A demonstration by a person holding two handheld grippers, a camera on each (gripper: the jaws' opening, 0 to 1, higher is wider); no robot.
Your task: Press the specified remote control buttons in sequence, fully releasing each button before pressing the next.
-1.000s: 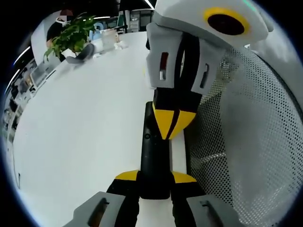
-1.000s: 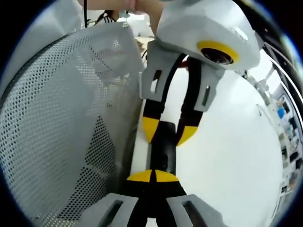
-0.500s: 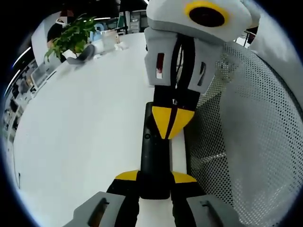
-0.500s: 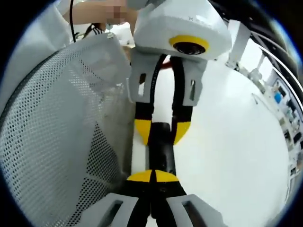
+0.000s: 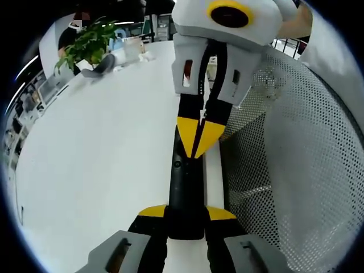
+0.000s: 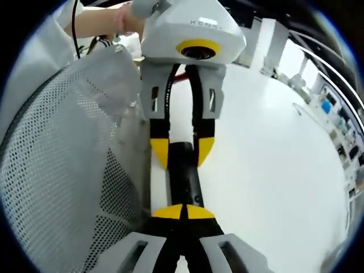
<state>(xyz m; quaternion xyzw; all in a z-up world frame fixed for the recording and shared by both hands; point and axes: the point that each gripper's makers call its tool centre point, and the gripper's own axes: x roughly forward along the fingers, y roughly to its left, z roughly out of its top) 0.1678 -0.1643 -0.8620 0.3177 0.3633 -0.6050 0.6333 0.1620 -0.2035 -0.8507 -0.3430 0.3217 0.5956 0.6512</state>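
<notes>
You lifted the closed right hand-held gripper off the remote, which the left hand-held gripper clamped; button released.

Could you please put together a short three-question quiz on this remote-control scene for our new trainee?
1. True or false: the left gripper is shut on the black remote control.
2. Which object stands beside the remote control: A) a white mesh basket, B) a red toolbox, C) a glass bowl?
3. What stands at the far end of the white table in the left gripper view?

Key: 1 true. 2 A. 3 A green potted plant.
</notes>
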